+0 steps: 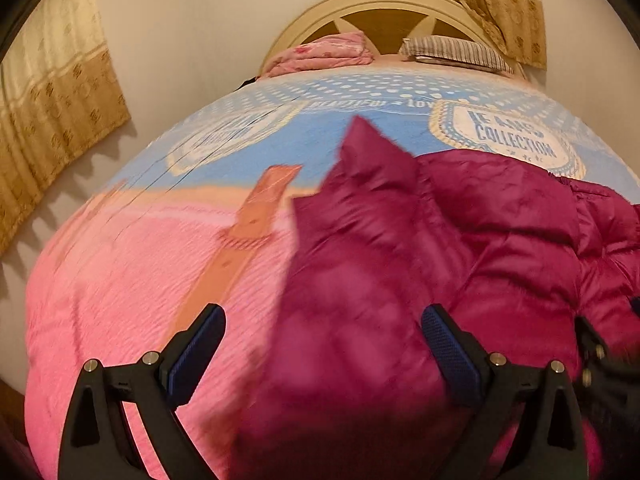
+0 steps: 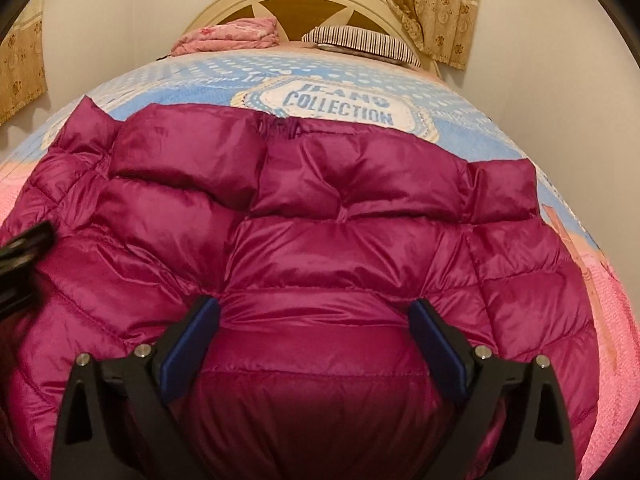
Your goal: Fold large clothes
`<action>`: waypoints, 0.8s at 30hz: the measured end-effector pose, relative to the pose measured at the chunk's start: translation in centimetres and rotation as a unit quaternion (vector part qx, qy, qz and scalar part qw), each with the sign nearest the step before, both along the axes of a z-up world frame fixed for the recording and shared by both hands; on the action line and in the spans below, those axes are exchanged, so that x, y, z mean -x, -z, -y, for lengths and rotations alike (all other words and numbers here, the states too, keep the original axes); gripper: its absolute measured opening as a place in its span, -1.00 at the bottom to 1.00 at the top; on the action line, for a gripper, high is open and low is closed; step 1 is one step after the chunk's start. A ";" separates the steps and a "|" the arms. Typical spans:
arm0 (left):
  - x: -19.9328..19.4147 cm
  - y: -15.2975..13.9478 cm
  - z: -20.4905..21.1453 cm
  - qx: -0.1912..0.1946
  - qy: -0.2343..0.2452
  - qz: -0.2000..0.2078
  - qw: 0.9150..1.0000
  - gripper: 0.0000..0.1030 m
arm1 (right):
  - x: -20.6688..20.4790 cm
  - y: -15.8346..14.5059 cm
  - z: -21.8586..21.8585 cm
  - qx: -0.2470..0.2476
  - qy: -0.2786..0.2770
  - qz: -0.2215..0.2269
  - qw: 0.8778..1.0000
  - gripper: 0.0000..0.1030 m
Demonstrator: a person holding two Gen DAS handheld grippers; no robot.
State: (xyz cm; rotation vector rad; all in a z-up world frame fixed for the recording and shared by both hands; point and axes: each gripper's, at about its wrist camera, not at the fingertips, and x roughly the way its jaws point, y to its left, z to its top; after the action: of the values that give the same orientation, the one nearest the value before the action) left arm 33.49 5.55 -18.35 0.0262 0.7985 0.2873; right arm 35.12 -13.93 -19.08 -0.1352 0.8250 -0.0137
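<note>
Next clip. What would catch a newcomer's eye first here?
A shiny magenta puffer jacket fills the middle of the bed, spread over a pink and blue bedspread printed with a "JEANS COLLECTION" badge. Both hand-held grippers, left and right, hang open above it. Two pillows lie by the headboard.

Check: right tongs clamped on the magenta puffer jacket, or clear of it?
Cannot tell. In the right wrist view the right tongs stand wide open over the jacket, pads not pinching fabric, but whether the fingertips graze it is unclear.
</note>
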 end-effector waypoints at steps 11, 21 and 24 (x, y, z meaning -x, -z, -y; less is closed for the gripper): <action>6.3 1.4 -3.5 0.093 -0.016 -0.019 0.995 0.92 | 5.3 -2.6 0.1 -0.017 0.007 0.041 0.999 0.87; 6.0 2.2 -1.8 0.132 0.033 -0.006 0.991 0.11 | 8.6 -0.4 -1.3 0.033 -0.014 0.039 0.999 0.89; 5.9 2.1 -1.6 0.136 0.048 0.002 0.990 -0.43 | 8.4 -0.1 -1.9 0.052 -0.016 0.031 0.998 0.91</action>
State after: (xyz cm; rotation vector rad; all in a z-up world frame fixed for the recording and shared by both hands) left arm 27.59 7.13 -20.44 -0.1918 0.8253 0.0857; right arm 26.68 -12.01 -19.01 -0.2448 0.7597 -0.0298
